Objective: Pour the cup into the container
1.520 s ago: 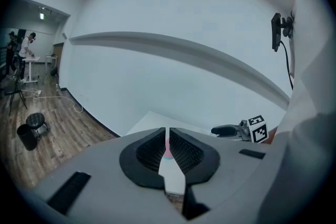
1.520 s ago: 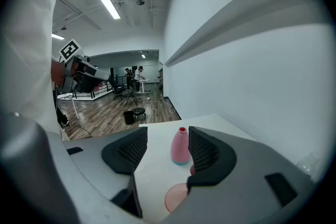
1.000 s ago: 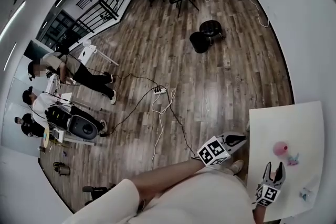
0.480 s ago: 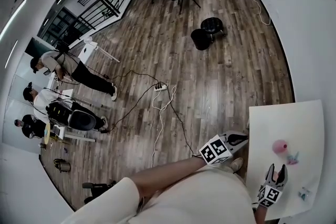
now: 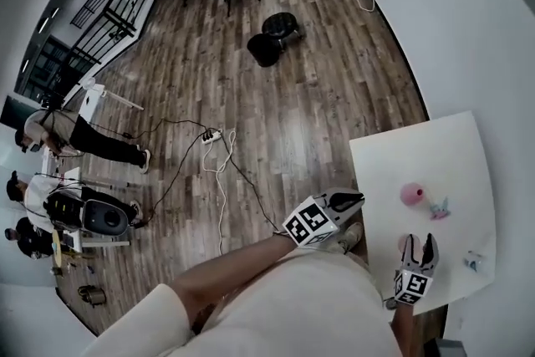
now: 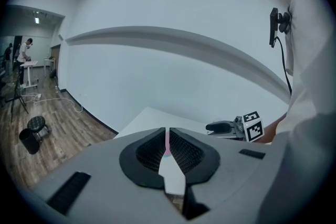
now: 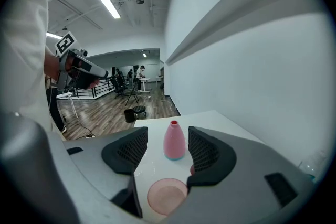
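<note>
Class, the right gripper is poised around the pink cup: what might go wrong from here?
The pink cup sits low between the right gripper's open jaws, so closing might tip it rather than grip it. The pink bottle just beyond stands upright with a narrow mouth: a push could topple it, and pouring may spill.

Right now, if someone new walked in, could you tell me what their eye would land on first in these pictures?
Most likely the pink bottle, standing upright on the white table and framed between the open jaws of the right gripper. Nearer to the camera, a shallow pink cup sits on the table low between those jaws, not gripped. The left gripper, jaws together, hangs at the table's left edge.
</note>
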`<state>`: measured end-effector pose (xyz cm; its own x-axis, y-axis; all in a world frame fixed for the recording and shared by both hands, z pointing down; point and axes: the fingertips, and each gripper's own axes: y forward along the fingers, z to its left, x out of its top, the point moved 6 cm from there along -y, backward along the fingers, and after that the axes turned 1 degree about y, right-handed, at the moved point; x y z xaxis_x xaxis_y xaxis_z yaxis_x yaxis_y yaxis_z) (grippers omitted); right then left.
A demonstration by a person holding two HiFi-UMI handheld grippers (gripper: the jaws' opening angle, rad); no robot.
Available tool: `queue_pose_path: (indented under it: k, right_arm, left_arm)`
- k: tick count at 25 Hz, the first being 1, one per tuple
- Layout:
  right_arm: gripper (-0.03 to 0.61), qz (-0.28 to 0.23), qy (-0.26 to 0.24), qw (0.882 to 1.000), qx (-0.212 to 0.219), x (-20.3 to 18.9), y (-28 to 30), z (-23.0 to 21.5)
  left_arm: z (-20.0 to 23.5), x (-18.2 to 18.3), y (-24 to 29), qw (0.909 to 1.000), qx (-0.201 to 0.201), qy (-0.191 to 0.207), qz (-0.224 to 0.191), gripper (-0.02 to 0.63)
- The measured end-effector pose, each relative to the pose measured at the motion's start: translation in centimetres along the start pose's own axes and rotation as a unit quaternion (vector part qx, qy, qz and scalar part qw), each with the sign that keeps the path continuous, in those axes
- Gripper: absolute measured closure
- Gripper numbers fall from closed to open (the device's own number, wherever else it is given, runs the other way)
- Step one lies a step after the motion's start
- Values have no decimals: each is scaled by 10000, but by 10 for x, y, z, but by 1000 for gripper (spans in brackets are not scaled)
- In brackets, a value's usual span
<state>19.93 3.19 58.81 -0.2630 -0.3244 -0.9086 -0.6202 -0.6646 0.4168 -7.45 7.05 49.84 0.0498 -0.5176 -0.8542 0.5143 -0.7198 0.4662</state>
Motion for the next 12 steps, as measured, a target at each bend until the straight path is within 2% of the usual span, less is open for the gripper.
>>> queue_pose_path:
  k: [4, 8, 12]
  right_arm:
    - [336, 75, 95, 9999, 2, -17, -2, 6]
    - [259, 335, -70, 9994, 76, -6, -35, 13]
    - [207, 654, -237, 9975, 106, -33, -50, 10]
  left_arm:
    - [3, -6, 13, 9995, -246, 173, 121, 600]
    - [-17, 20, 8, 9984, -449, 240, 255, 600]
    - [-39, 18, 22, 9963, -666, 354, 404, 600]
